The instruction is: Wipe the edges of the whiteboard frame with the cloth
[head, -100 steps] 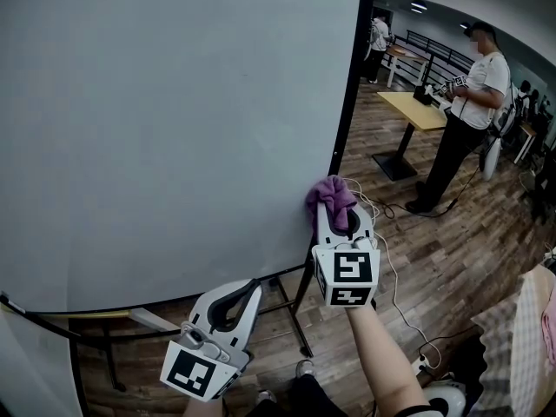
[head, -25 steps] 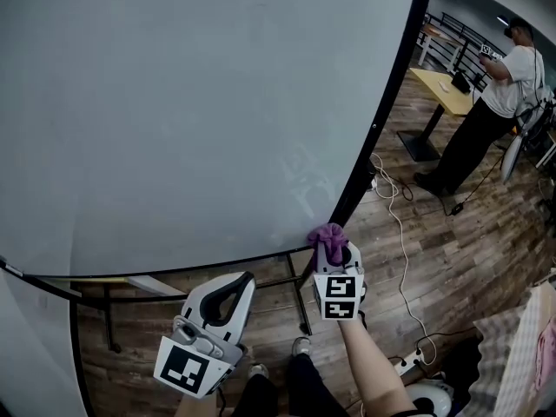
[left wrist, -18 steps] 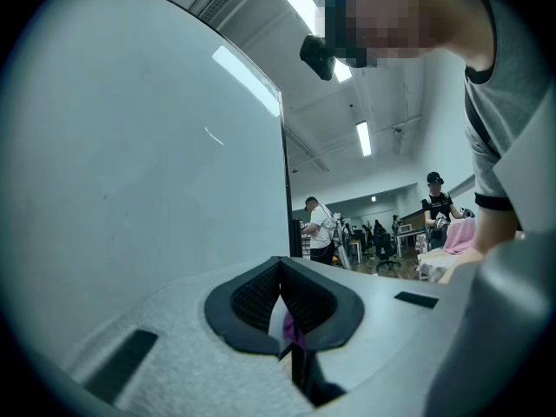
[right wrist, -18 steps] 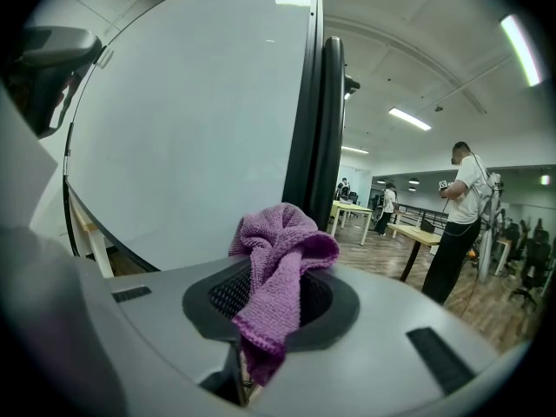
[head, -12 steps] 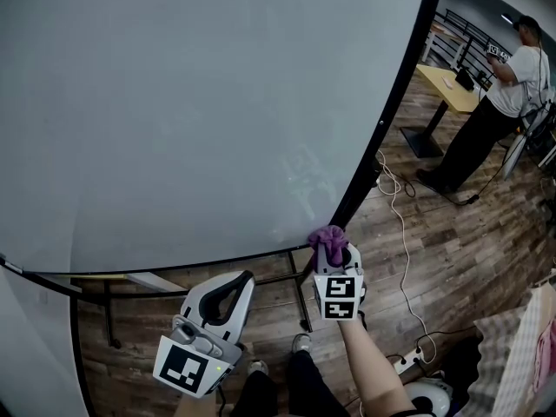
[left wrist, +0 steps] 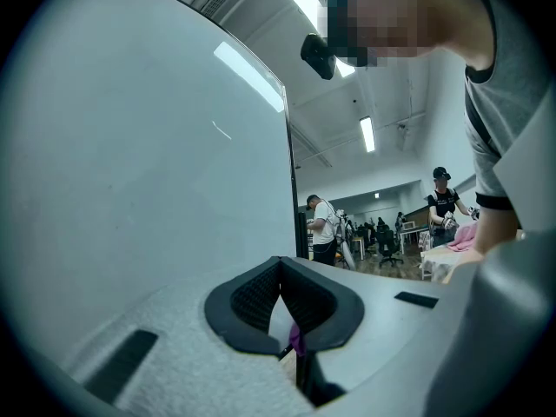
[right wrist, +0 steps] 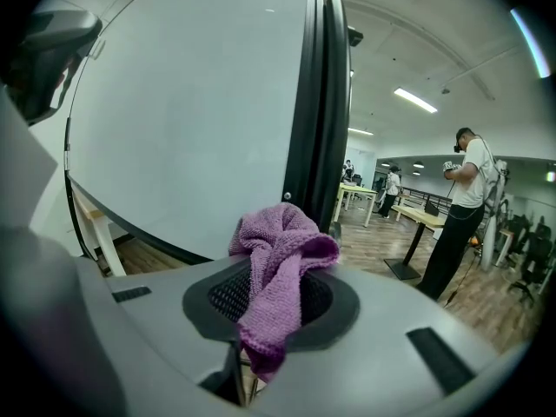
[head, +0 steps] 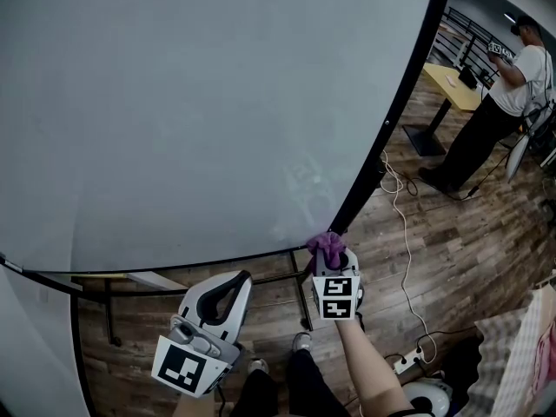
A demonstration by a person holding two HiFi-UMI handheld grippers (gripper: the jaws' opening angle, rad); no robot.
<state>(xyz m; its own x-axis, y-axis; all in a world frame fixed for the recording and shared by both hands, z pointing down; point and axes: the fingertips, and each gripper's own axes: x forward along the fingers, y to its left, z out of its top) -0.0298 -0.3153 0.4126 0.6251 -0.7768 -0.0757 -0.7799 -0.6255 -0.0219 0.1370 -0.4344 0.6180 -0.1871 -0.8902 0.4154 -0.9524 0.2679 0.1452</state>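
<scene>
Right hand-held gripper (head: 328, 254) is clamped on the purple cloth (head: 326, 241), with the bunched end against the lower right corner of the frame (head: 391, 120) so the wad meets the edge first. Left hand-held gripper (head: 234, 281) hangs below the whiteboard (head: 191, 102), jaws together and empty, likely just kept clear.

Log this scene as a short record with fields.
Board: whiteboard, black frame
Cloth: purple, bunched, at the frame's lower right corner
Right gripper: shut on the cloth
Left gripper: shut, empty, low below the board
Background: person standing by a table; cable on wood floor
</scene>
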